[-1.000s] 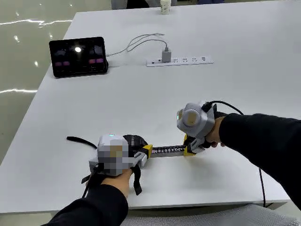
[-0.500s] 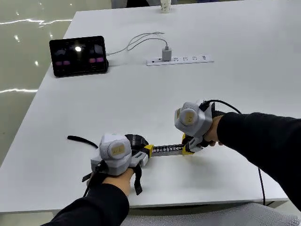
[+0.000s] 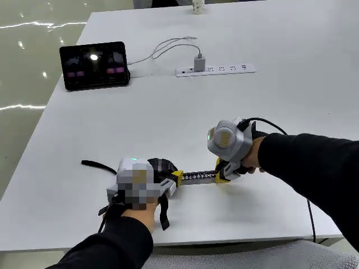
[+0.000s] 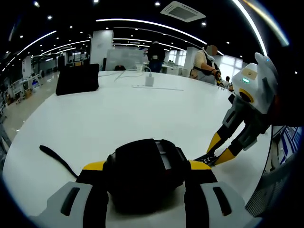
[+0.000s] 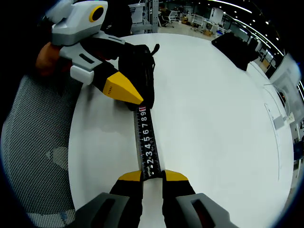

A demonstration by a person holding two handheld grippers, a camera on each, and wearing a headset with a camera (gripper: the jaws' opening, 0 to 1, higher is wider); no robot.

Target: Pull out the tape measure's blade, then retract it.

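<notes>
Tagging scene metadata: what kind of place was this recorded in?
Probably a big open-plan office or lab: a long white table with a power strip and a tablet on it, strip lights and a ceiling air vent overhead.

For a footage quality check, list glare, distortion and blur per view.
Head view: sharp, with glare streaks on the glossy floor. Left gripper view: fisheye bends the table; the tape measure is dark. Right gripper view: same bending, yet the blade numbers read crisply.

Right tongs slightly nearer the tape measure, exposed blade a little shorter than before.
</notes>
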